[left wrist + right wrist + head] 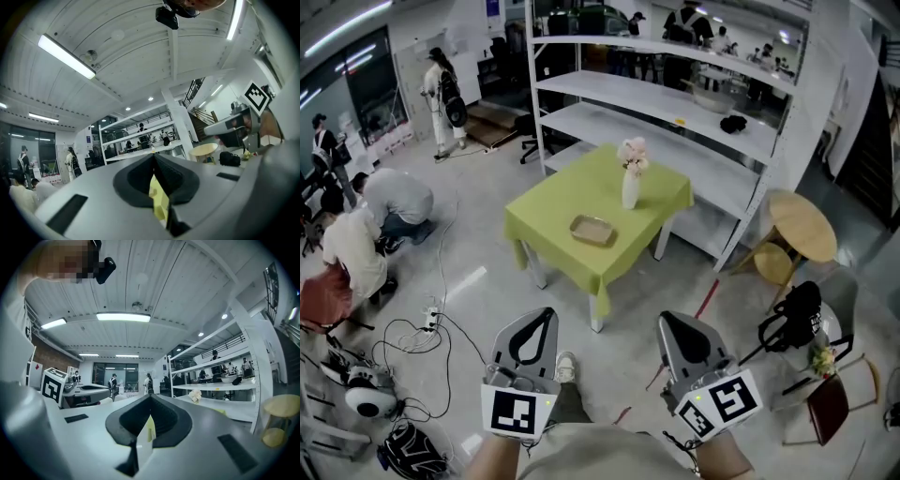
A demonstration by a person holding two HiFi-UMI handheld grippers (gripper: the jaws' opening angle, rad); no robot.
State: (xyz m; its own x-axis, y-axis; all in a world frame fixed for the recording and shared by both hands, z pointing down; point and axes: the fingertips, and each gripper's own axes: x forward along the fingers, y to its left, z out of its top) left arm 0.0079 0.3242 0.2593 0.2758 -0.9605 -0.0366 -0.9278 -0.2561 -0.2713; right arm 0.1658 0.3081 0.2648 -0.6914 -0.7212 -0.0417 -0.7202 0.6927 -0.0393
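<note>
Both grippers held low by the person's body, jaws pressed together and empty, with the green table well ahead of them.

Left gripper (546, 315) and right gripper (668, 320) point forward side by side over bare floor. In the left gripper view (153, 157) and the right gripper view (150, 397) the dark pads meet at the tip with nothing clamped between them; only a sliver of yellow-green shows through each slit. Well apart from both tips stands the table (572, 192) under its green cloth, bearing a shallow tray (592, 230) near the front edge and a white vase (630, 190) of pale flowers further back. White shelving (675, 108) rises just behind the table. To the right are a round wooden table (802, 225) and a black bag (797, 314) on a chair; cables (412, 337) trail across the floor at the left.
</note>
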